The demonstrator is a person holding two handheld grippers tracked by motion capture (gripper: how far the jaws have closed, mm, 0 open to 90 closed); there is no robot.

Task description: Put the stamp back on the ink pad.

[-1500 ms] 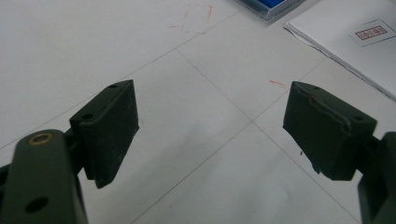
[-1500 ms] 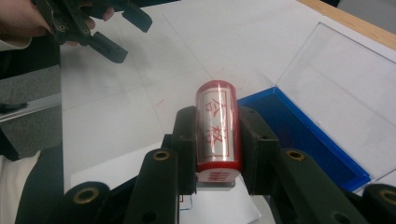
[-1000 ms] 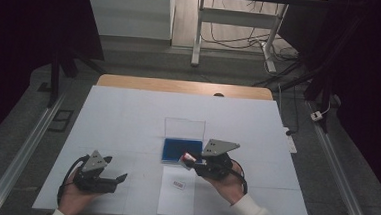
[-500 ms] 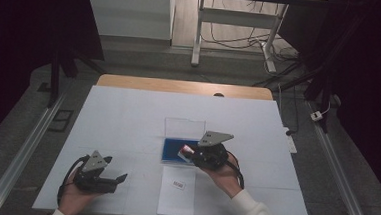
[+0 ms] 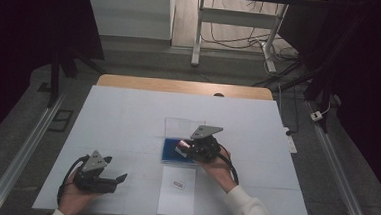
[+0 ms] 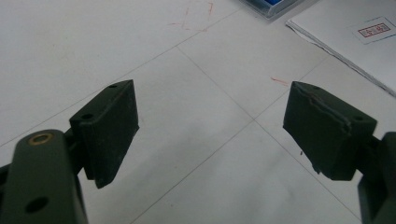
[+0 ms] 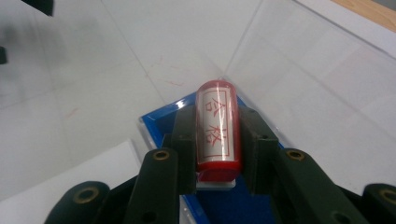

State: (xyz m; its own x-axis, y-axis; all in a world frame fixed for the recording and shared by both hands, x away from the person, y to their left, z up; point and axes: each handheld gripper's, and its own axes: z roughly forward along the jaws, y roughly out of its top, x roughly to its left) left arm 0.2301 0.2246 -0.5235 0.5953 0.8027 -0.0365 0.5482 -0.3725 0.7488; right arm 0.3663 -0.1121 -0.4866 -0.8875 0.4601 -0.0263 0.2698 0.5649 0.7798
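At the left, the left gripper (image 5: 116, 179) rests low on the white table cover (image 5: 127, 118), near its front edge, held by the person's left hand (image 5: 75, 195). Its jaws are spread wide with nothing between them; in the left gripper view its pads (image 6: 112, 128) stand apart over bare white surface crossed by thin seam lines and a few faint red marks. Open room lies all around it: the left half of the cover is bare up to the far wooden edge of the table (image 5: 180, 86).

Toward the middle, a white sheet of paper (image 5: 177, 197) lies near the front edge, bearing a small red stamped mark (image 5: 177, 185). Its corner also shows at the upper right of the left gripper view, well apart from the spread jaws.

Just beyond the sheet sits the blue ink pad (image 5: 172, 151) in a shallow tray, with its clear lid (image 5: 182, 126) folded open behind it, lying flat on the cover.

Over the right part of the tray, the right gripper (image 5: 185, 148) is held by the right hand (image 5: 220, 164), a white sleeve (image 5: 249, 214) behind it. Its jaws pinch a red stamp (image 7: 218, 130) from both sides; the stamp's face, with red characters in a frame, looks up at the camera, and the blue pad (image 7: 233, 205) lies directly beneath it. Whether the stamp touches the pad cannot be told.

To the right, the cover is bare to its edge.
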